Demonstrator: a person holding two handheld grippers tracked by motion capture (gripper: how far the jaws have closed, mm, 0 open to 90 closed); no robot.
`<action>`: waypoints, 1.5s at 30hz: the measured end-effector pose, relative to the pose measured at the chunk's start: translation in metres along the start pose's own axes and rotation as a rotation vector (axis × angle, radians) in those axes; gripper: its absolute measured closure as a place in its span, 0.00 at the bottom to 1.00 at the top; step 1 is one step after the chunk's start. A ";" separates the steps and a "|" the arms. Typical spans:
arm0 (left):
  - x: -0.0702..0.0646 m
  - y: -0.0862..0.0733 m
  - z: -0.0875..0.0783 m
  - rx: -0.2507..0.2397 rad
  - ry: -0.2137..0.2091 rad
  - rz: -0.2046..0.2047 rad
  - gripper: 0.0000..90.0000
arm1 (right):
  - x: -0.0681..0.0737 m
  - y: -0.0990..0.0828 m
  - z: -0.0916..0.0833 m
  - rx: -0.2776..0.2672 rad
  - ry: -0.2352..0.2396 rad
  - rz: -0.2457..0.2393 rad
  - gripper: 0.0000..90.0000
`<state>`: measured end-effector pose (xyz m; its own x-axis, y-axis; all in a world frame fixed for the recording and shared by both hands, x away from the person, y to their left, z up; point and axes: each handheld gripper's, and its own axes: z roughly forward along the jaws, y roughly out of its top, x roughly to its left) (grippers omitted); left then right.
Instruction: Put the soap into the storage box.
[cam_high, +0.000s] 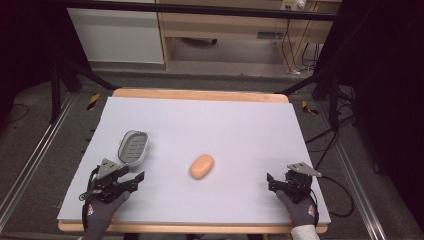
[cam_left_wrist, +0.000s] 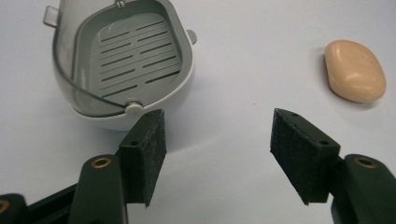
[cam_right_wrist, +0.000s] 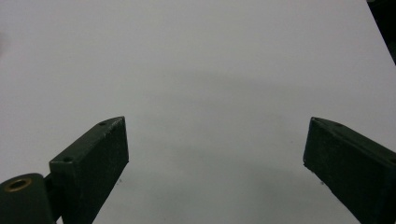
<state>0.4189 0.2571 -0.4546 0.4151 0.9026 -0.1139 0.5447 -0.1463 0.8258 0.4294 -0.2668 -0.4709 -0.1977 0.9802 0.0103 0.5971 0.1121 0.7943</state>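
A grey oval soap dish (cam_high: 133, 147) with a slotted floor lies on the left of the white mat; the left gripper view has the dish (cam_left_wrist: 123, 60) just beyond the left jaw. A peach soap bar (cam_high: 201, 166) rests mid-mat, apart from the dish, and the bar (cam_left_wrist: 355, 70) sits far right in the left gripper view. My left gripper (cam_high: 131, 176) hovers just in front of the dish, open and empty (cam_left_wrist: 218, 140). My right gripper (cam_high: 270, 181) is at the mat's front right, open and empty over bare mat (cam_right_wrist: 215, 144).
The white mat (cam_high: 240, 125) covers a wooden table with its edges showing at front and back. Dark frame legs and cables stand on the floor to both sides. A wooden cabinet sits behind the table.
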 end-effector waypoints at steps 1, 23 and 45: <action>-0.001 0.001 0.000 0.003 -0.002 0.004 0.39 | 0.000 0.000 0.000 0.001 -0.002 -0.003 0.08; -0.040 0.018 0.014 0.033 -0.095 0.079 0.35 | 0.005 0.002 0.001 0.008 0.004 -0.026 0.08; -0.087 0.061 0.043 0.031 -0.175 0.150 0.32 | 0.008 0.004 -0.001 0.005 0.010 -0.034 0.07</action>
<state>0.4469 0.1522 -0.4178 0.6119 0.7861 -0.0873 0.4882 -0.2886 0.8236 0.4291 -0.2585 -0.4671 -0.2258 0.9741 -0.0110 0.5937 0.1466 0.7912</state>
